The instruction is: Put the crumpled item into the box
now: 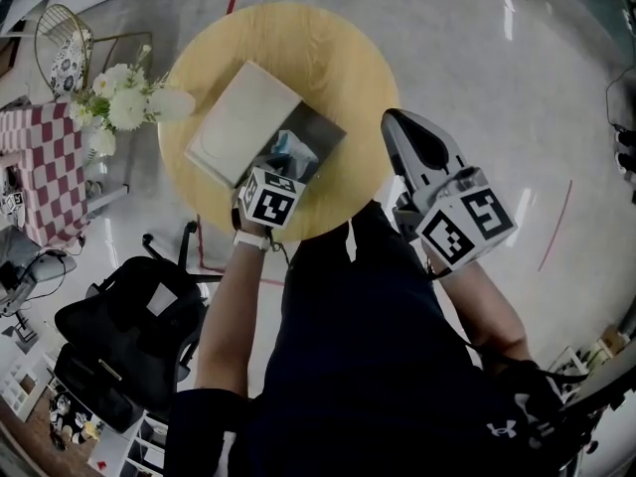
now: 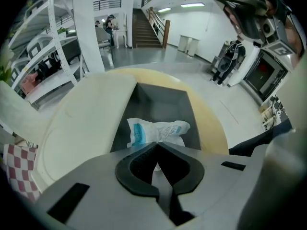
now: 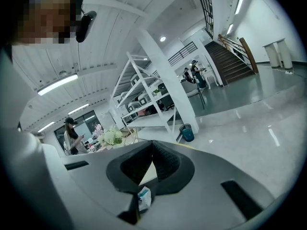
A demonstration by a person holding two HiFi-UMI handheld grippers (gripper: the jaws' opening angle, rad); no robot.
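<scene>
Wrapper (image 2: 156,131): crumpled, white with blue print; lying inside box, on its dark floor.
Left gripper (image 2: 156,143): jaws together, pinched on wrapper's near edge; tips reaching into box from its near end.
Box (image 1: 325,127): open; standing on round wooden table (image 1: 328,48), toward the near side.
Lid (image 1: 243,122): cream; thrown back on box's left, resting on table.
Right gripper (image 3: 152,145): jaws together, nothing between them; held off table's right edge, above pale floor (image 1: 497,117), well apart from box.
Surroundings: white flowers (image 1: 124,97) beside table's left edge; black bag (image 1: 119,336) on floor, near person's left arm.
</scene>
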